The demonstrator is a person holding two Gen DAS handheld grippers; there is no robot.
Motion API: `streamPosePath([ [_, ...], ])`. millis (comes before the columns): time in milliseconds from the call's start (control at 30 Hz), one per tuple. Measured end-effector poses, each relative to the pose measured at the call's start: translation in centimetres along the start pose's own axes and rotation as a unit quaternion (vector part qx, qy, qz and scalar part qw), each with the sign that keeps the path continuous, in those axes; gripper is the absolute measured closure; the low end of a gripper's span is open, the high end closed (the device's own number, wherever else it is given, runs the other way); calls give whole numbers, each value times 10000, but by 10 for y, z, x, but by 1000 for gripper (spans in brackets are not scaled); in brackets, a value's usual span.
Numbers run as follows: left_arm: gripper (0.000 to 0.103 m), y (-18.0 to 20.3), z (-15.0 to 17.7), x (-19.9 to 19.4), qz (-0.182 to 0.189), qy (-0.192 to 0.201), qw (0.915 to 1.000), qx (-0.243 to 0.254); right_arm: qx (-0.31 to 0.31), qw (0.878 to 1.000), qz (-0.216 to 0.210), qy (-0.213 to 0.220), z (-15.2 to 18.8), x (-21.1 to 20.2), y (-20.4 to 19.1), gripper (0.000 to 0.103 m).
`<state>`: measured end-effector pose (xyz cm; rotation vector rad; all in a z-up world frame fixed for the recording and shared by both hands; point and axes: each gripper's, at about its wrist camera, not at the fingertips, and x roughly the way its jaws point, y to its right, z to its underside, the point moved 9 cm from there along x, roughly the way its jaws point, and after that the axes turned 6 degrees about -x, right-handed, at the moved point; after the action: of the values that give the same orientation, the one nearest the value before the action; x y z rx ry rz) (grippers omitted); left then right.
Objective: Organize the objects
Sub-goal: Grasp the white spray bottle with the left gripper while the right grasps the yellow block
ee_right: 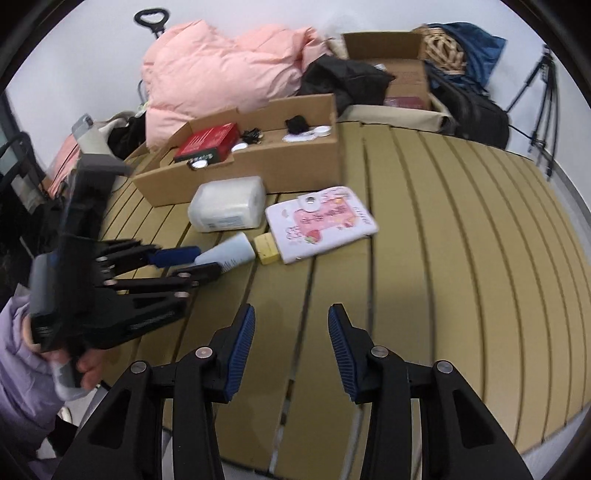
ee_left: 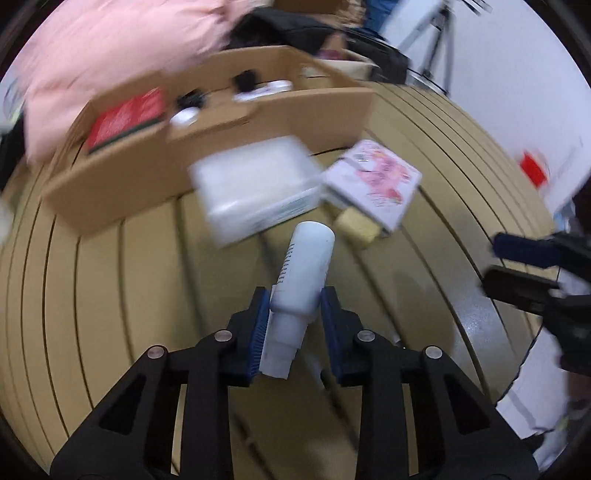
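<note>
Left wrist view shows our left tool (ee_left: 293,301) clenched on the white plastic tube (ee_left: 304,269) lying near the long cardboard box (ee_left: 207,158), our right tool (ee_right: 291,345) released, leaving four items unsorted.

A tan slatted table (ee_right: 461,236) with dark grooves fills the near ground. Far behind it stands a plain white wall (ee_right: 258,14), with a black tripod (ee_right: 543,99) at far right (its top cut off).
</note>
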<state>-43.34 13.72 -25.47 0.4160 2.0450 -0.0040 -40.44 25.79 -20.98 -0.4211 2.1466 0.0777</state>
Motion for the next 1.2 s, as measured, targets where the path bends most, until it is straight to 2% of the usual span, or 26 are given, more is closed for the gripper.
streamPosePath([
  [67,78,-11,2,-3,75,1,9997,-226,-153,9996,-230,33,-10,19,-10,58],
  [133,76,-11,2,-3,202,-1,9996,-183,-317,9990,-324,42,-21,37,-17,58],
  [233,53,-11,-7,4,177,38,9996,-220,-569,9975,-389,143,-38,61,-28,60],
  [267,56,-12,-10,7,176,60,9995,-271,-639,9970,-396,163,-42,68,-32,61],
  [300,59,-12,-13,11,163,69,9994,-281,-684,9969,-357,160,-44,76,-33,67],
  [333,77,-11,-14,13,192,46,9994,-285,-723,9968,-298,134,-45,83,-33,68],
  [367,79,-11,-14,15,229,-15,9992,-327,-767,9966,-231,167,-46,87,-32,68],
  [600,79,-25,0,4,134,-52,9979,-637,-1172,9927,224,164,-44,86,-28,81],
  [733,79,-31,12,-11,82,-19,9968,-794,-1378,9889,534,160,-37,84,-35,79],
  [767,79,-33,15,-14,72,-32,9963,-854,-1321,9901,452,150,-35,82,-38,80],
  [800,79,-35,17,-16,62,-40,9958,-907,-1203,9925,186,140,-33,79,-42,82],
  [833,79,-36,18,-18,58,-29,9955,-941,-1006,9945,-252,128,-31,76,-45,103],
  [867,79,-38,19,-20,56,11,9951,-984,-701,9932,-928,41,-27,73,-50,103],
  [900,79,-40,19,-21,31,27,9947,-1028,-553,9921,-1123,98,-25,68,-51,103],
  [1000,79,-47,23,-16,-90,-52,9939,-1101,-600,9950,-726,334,-21,55,-42,103],
  [1100,79,-46,25,-16,-54,-20,9936,-1131,-366,9944,-971,211,-15,54,-40,101],
  [1200,78,-45,25,-15,-44,12,9939,-1105,-445,9956,-795,199,-11,58,-45,101],
])
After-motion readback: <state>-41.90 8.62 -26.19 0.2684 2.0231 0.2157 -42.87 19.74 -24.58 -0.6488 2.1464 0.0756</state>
